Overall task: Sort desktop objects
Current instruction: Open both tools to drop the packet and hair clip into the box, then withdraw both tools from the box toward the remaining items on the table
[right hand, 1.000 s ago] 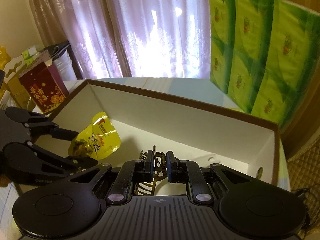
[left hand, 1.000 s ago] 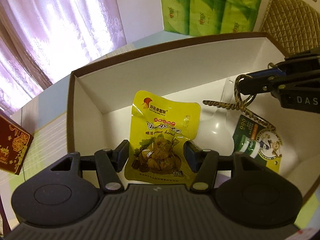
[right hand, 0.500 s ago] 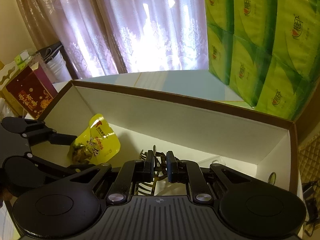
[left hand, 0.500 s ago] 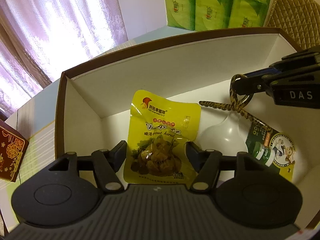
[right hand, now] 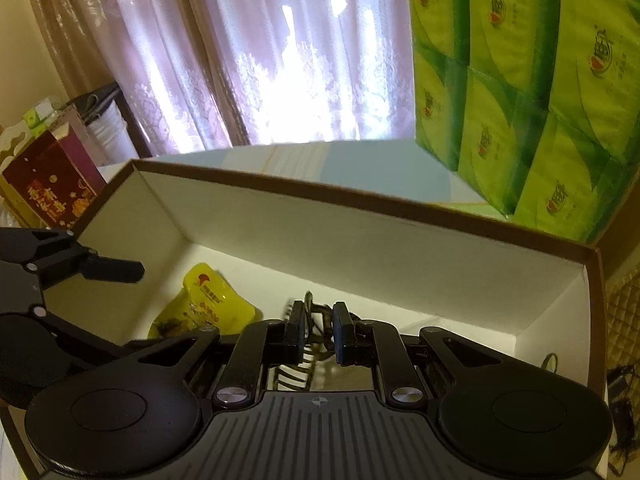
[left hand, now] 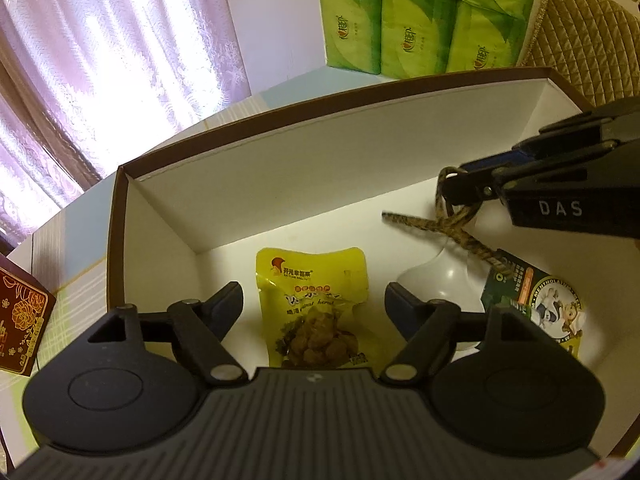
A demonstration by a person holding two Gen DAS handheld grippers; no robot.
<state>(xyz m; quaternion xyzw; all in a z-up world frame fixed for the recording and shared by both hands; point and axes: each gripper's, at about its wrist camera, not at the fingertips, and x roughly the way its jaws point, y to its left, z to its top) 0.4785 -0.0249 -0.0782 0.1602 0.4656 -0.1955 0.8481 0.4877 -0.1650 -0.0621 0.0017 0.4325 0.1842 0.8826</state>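
Left wrist view: the left claw [left hand: 314, 304] is released, its fingers spread wide either side of a yellow snack pouch [left hand: 314, 308] that lies flat on the floor of the white box [left hand: 256, 184], touching neither finger. At 2 o'clock, the right claw [left hand: 460, 192] is clenched on a striped hair clip [left hand: 460, 232], held above a white object [left hand: 434, 280]. A green packet [left hand: 536, 304] lies at 3 o'clock. Right wrist view: the right claw [right hand: 318, 332] grips the clip between near-closed fingers. Green tissue packs [right hand: 520, 80] stand on the desk [right hand: 360, 164] behind the box.
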